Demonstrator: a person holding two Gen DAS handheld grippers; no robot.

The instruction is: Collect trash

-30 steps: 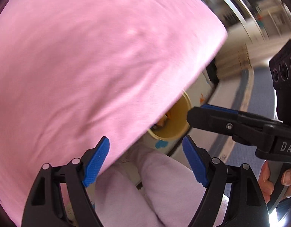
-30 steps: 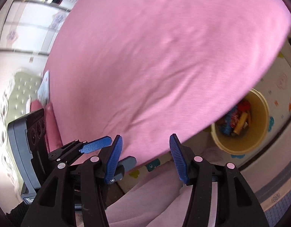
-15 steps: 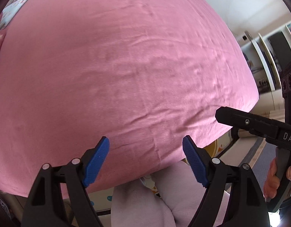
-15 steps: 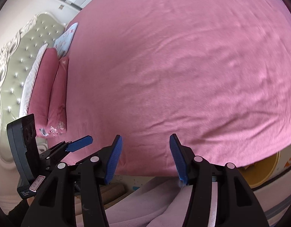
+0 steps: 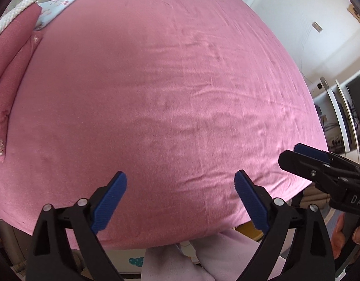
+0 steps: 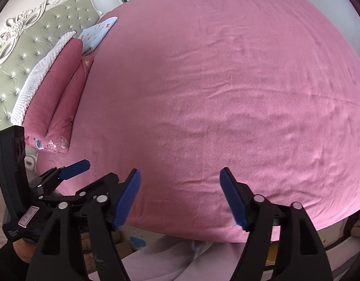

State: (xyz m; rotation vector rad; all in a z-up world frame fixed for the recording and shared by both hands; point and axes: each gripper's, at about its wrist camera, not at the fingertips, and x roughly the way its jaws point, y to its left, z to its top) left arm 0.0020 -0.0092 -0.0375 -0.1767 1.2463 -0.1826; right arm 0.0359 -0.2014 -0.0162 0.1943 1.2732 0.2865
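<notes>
Both grippers hang over the near edge of a bed with a pink sheet (image 5: 175,89) (image 6: 226,82). My left gripper (image 5: 181,182) has its jaws opening, with only bare sheet showing between them. My right gripper (image 6: 181,179) also has its jaws opening and holds nothing. Each gripper shows in the other's view: the right one (image 5: 325,173) at the right edge, the left one (image 6: 69,171) at the lower left. No trash lies on the sheet in either view. A sliver of the yellow bin (image 5: 247,230) peeks out below the bed edge.
Dark pink folded bedding (image 6: 60,89) and a pale blue pillow (image 6: 98,32) lie against a tufted green headboard (image 6: 32,44). The person's light pink trouser legs (image 5: 217,257) stand against the bed edge. A white wall and shelves (image 5: 343,117) lie beyond the bed's right side.
Both views swung up from the yellow bin on the floor to the bed top. The bin slid almost out of sight. Both pairs of jaws stand wider than before.
</notes>
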